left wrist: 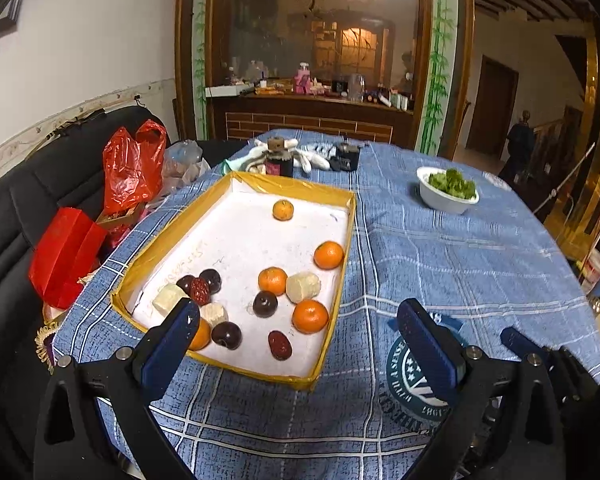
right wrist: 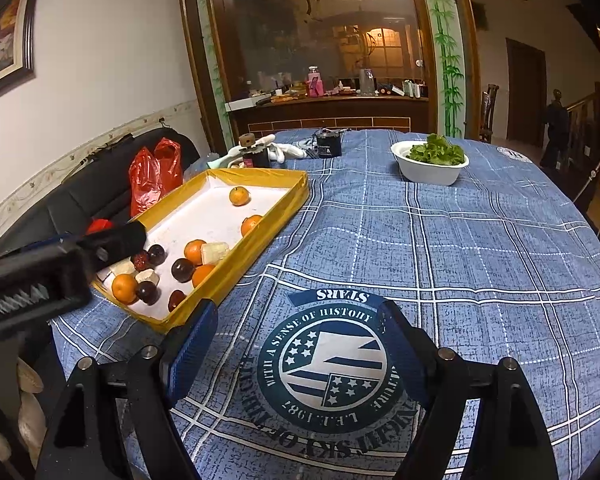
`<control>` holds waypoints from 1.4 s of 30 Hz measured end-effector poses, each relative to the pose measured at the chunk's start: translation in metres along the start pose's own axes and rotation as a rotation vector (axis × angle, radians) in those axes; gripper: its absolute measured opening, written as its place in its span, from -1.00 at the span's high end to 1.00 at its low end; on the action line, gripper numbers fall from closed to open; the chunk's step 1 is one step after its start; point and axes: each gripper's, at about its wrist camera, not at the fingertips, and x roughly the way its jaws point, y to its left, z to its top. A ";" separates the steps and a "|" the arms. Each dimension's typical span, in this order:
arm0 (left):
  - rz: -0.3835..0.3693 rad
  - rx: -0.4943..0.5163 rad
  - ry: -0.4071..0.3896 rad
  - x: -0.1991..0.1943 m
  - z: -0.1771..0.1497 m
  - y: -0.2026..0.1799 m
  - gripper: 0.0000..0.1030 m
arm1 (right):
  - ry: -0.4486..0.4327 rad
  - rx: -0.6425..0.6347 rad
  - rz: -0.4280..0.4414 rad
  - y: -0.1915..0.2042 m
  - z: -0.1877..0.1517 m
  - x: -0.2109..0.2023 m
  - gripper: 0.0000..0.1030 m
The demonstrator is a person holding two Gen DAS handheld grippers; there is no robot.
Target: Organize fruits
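Left tongs: While the left tongs [left wrist: 298, 322] hover spread apart and empty at the tray's near edge, lower them straight onto one fruit only.
Right tongs: The right tongs [right wrist: 298, 322] are also apart, holding nothing, over the bare counter [right wrist: 480, 264].
Fruits: The oranges [left wrist: 310, 316], dark plums [left wrist: 265, 303] and red dates [left wrist: 280, 345] lie crowded in the yellow-rimmed tray [left wrist: 342, 280]; the far orange [left wrist: 283, 210] stands alone.
Edges: The raised rim can catch a finger, so lift clear of it.
Open room: There is wide cloth to the right, before the white bowl [right wrist: 430, 174].

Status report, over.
Left gripper open, empty, at tray edge. Right gripper open, empty, over tablecloth. Fruits mixed in tray. Nothing in the way.
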 end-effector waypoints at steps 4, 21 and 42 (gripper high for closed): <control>0.000 -0.020 -0.027 -0.005 0.001 0.004 -0.92 | -0.006 0.002 -0.001 -0.001 0.000 -0.002 -0.67; 0.020 0.012 -0.036 -0.007 -0.002 -0.006 -0.92 | -0.020 0.021 0.004 -0.005 -0.002 -0.006 -0.67; 0.023 0.006 -0.013 0.000 -0.007 -0.002 -0.92 | -0.017 -0.023 -0.005 0.010 -0.005 -0.006 -0.67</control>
